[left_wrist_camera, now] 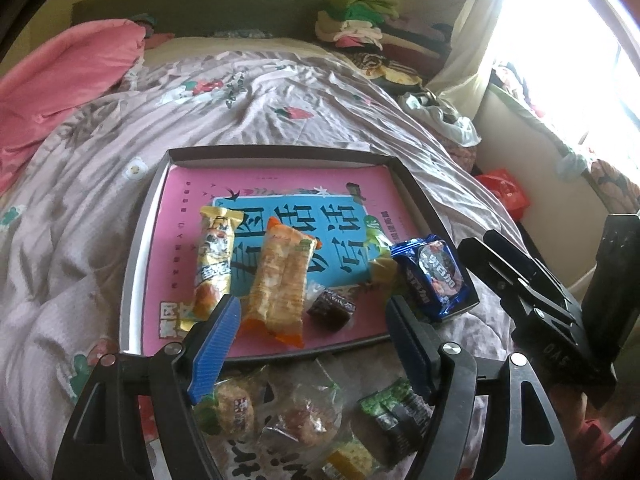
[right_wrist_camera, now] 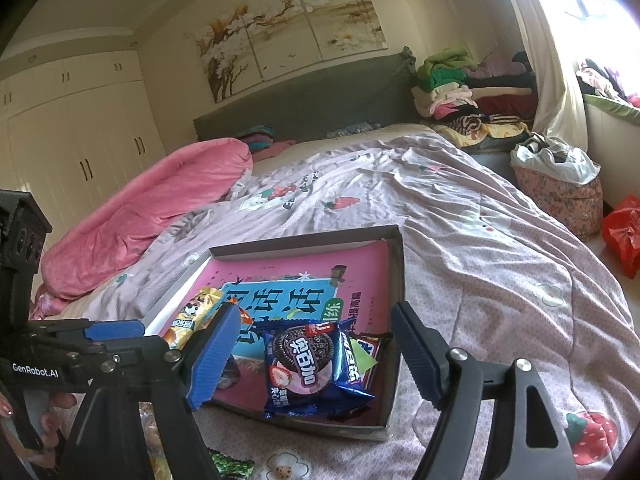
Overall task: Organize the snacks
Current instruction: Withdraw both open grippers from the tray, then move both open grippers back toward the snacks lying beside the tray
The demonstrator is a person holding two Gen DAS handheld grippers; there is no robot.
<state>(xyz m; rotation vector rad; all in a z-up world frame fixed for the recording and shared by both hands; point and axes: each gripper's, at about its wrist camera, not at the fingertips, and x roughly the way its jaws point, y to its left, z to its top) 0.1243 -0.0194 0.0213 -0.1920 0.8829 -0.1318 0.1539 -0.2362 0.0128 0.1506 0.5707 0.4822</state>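
A shallow box [left_wrist_camera: 136, 240] with a pink book cover as its floor lies on the bed. In it lie a yellow snack pack [left_wrist_camera: 214, 264], an orange cracker pack [left_wrist_camera: 280, 280], a dark candy [left_wrist_camera: 332, 308] and blue Oreo packs [left_wrist_camera: 436, 276], which also show in the right wrist view [right_wrist_camera: 304, 364]. My left gripper [left_wrist_camera: 316, 320] is open and empty, hovering over the box's near edge. Loose snacks [left_wrist_camera: 280, 412] and a green pack [left_wrist_camera: 392, 408] lie on the bed below it. My right gripper [right_wrist_camera: 316, 344] is open and empty, just above the Oreo packs.
The box [right_wrist_camera: 396, 280] rests on a rumpled pink-grey quilt [right_wrist_camera: 480, 240]. A pink blanket [right_wrist_camera: 140, 220] lies at the left. Piled clothes [right_wrist_camera: 460, 92], a floral bag [right_wrist_camera: 560, 188] and a red bag [right_wrist_camera: 624, 232] stand at the right by the window.
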